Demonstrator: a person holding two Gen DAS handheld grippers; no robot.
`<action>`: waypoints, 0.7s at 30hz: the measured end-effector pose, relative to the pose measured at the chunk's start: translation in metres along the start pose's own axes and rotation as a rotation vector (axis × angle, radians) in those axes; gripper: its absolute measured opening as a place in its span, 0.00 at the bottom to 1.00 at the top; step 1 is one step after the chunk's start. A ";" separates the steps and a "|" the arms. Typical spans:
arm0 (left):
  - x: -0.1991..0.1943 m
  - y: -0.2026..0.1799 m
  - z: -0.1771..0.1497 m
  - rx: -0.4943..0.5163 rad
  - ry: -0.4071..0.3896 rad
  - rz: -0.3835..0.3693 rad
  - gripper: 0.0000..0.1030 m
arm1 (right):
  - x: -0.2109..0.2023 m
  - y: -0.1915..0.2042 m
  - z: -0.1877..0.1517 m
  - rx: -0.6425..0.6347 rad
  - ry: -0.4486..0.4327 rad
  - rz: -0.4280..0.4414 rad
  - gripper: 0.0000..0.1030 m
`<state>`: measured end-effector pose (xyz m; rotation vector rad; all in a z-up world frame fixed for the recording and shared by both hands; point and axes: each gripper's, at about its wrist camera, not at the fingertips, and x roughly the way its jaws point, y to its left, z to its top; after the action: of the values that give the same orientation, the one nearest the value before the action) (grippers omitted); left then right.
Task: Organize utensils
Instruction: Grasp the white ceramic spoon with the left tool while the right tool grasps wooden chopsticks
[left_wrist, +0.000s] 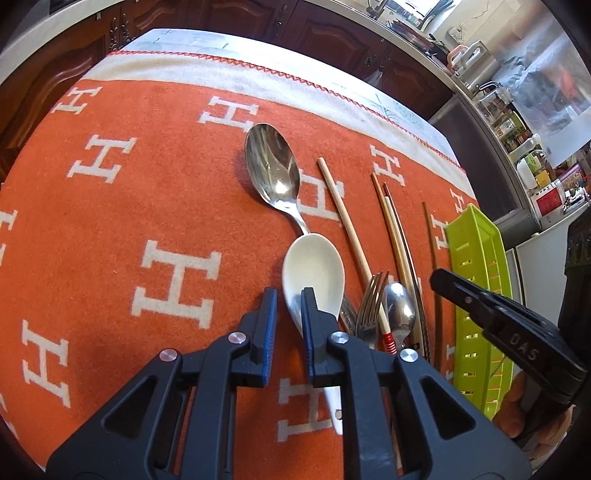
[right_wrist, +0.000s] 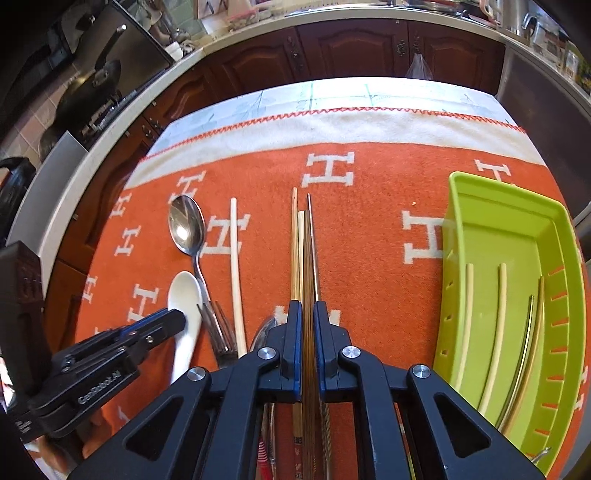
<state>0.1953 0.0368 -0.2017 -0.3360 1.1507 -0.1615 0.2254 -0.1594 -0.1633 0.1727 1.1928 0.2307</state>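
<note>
Orange cloth (right_wrist: 369, 236) with white H marks over the table; dark cabinets (right_wrist: 354, 48) beyond the far edge

Left gripper (left_wrist: 289, 325): fingers nearly together, a narrow gap showing. The right pad sits over the near rim of the white spoon (left_wrist: 314, 273); whether it presses on the rim I cannot tell. Spoon lies bowl-up, its far tip over the handle of the steel spoon (left_wrist: 273, 166)

Just right of it: fork (left_wrist: 373, 295), small spoon (left_wrist: 399, 306), pale chopstick (left_wrist: 347, 225), lying side by side, pointing away

Right gripper (right_wrist: 307, 314): fingers clenched on a dark brown chopstick (right_wrist: 307, 266) in a tight bundle; a lighter stick touches it on the left, a thin metal one on the right

Green tray (right_wrist: 554, 229) at far right, several chopsticks (right_wrist: 495, 332) lying lengthwise inside
</note>
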 end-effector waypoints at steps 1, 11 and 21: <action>0.000 0.000 0.000 -0.002 -0.002 0.008 0.11 | -0.004 -0.001 -0.001 0.003 -0.006 0.013 0.06; -0.004 -0.005 -0.002 0.067 -0.038 -0.017 0.46 | -0.032 -0.006 -0.010 0.040 -0.057 0.086 0.06; 0.001 -0.009 -0.006 0.105 -0.099 -0.071 0.46 | -0.045 -0.017 -0.019 0.067 -0.080 0.119 0.06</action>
<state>0.1909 0.0267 -0.2013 -0.2882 1.0294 -0.2639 0.1930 -0.1880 -0.1340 0.3099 1.1122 0.2857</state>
